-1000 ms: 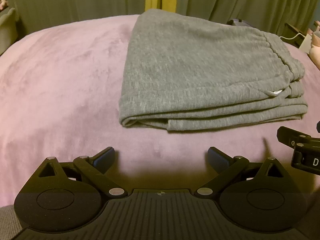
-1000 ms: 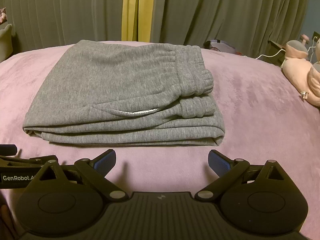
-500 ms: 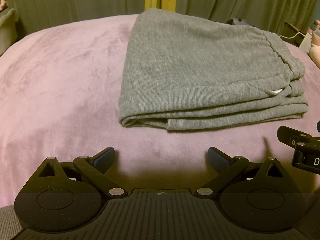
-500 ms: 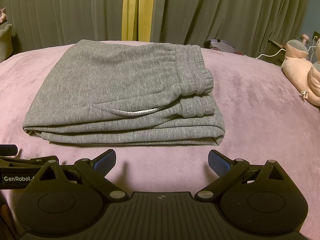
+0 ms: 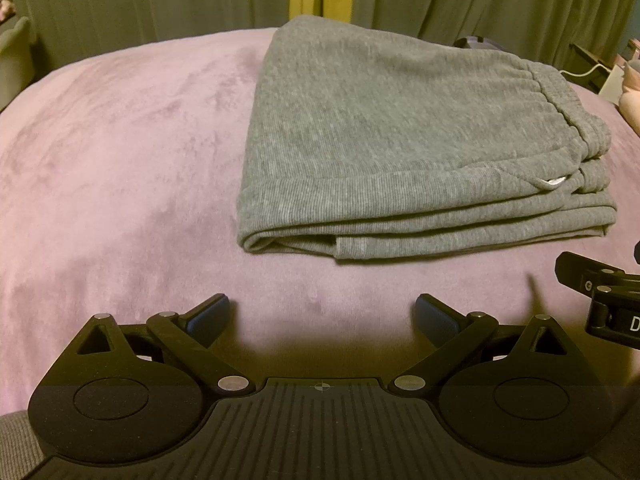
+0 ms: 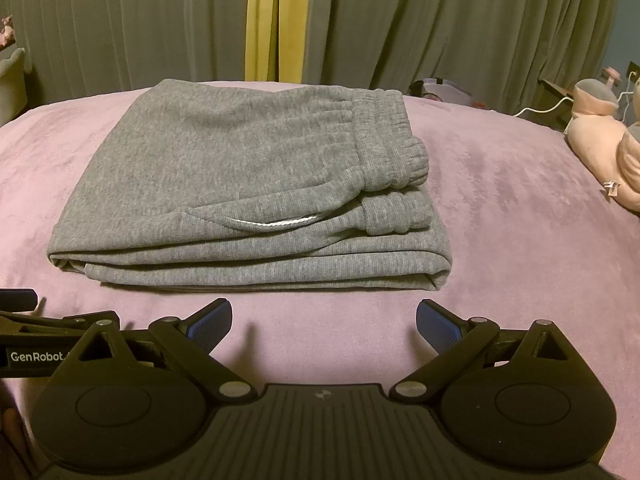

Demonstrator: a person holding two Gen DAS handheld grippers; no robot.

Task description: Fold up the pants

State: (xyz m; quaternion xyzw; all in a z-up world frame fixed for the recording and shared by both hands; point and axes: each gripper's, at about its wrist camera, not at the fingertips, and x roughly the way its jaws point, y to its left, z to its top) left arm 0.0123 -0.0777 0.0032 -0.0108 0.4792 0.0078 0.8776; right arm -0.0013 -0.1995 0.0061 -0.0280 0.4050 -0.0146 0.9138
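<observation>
Grey sweatpants [image 5: 400, 132] lie folded in a flat stack on the pink blanket [image 5: 120, 152], waistband to the right. They also show in the right wrist view [image 6: 240, 184]. My left gripper [image 5: 322, 316] is open and empty, a short way in front of the stack's near edge. My right gripper [image 6: 324, 320] is open and empty, also just in front of the near edge. Part of the right gripper [image 5: 604, 304] shows at the right edge of the left wrist view, and part of the left gripper [image 6: 36, 332] at the left edge of the right wrist view.
Green curtains [image 6: 440, 20] with a yellow strip [image 6: 276, 20] hang behind the bed. A pink plush toy [image 6: 608, 144] lies at the bed's right side, near a white cable [image 6: 540, 109]. The pink blanket [image 6: 520, 220] stretches right of the pants.
</observation>
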